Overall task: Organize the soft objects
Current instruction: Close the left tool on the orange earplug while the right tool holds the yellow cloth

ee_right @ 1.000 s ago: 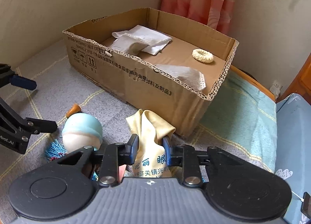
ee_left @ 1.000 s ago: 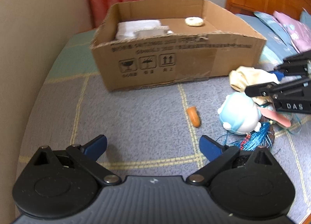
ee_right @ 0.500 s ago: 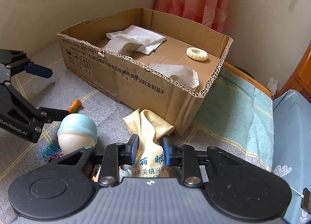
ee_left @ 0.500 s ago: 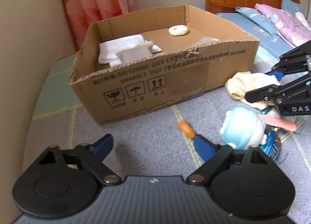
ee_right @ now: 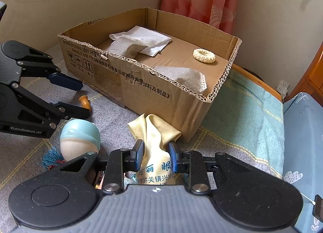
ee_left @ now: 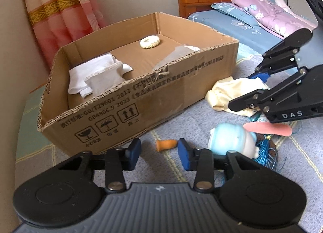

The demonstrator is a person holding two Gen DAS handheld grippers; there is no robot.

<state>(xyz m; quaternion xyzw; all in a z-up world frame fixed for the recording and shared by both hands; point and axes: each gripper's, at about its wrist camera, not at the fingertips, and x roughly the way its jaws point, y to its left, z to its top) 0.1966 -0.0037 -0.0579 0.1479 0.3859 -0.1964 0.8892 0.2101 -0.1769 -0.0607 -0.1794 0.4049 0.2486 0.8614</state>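
Observation:
My left gripper [ee_left: 158,155] hovers low over the grey bedspread with its jaws closing. A small orange piece [ee_left: 166,144] lies just ahead between the blue pads, which do not press on it; the right wrist view shows the orange piece [ee_right: 84,100] beside the lower finger. My right gripper [ee_right: 156,152] is shut on a yellow cloth [ee_right: 155,130] printed with blue characters, in front of the cardboard box [ee_right: 141,83]. A blue-capped doll [ee_left: 230,138] lies between the two grippers.
The open box [ee_left: 141,99] holds a white cloth [ee_left: 90,73], grey cloths and a cream ring [ee_left: 150,42]. A blue tassel [ee_left: 266,152] and a pink strip [ee_left: 266,129] lie by the doll. A wall and curtain stand behind, pillows [ee_left: 262,10] at right.
My left gripper's jaws have narrowed a lot, and it has rolled and shifted until the orange piece sits between its tips. The right gripper keeps its hold on the yellow cloth.

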